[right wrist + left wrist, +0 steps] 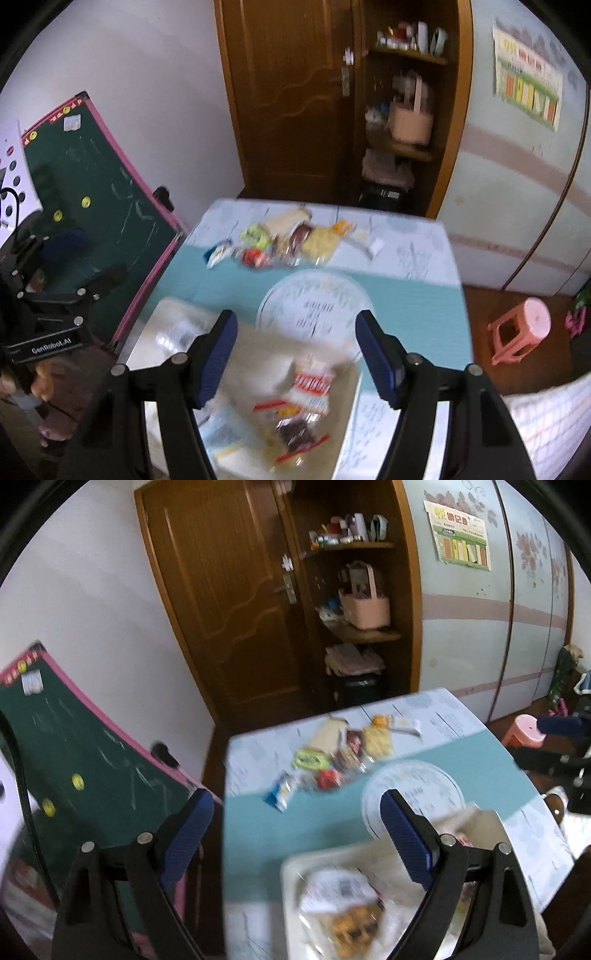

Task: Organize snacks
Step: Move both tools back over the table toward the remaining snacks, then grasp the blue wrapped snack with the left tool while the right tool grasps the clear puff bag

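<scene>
A pile of snack packets (332, 757) lies on the far part of the table (258, 827); it also shows in the right wrist view (280, 240). A cream tray (295, 871) at the near edge holds a clear packet of brown snacks (343, 904). In the right wrist view the tray (173, 314) holds a red and white packet (310, 384) and other packets. My left gripper (299, 834) is open and empty above the tray's left end. My right gripper (295, 354) is open and empty above the tray.
A round white plate (314, 299) lies mid-table between tray and pile. A green chalkboard (85, 764) leans at the table's left. A wooden door and shelves (351, 590) stand behind. A pink stool (521, 332) stands on the floor at right.
</scene>
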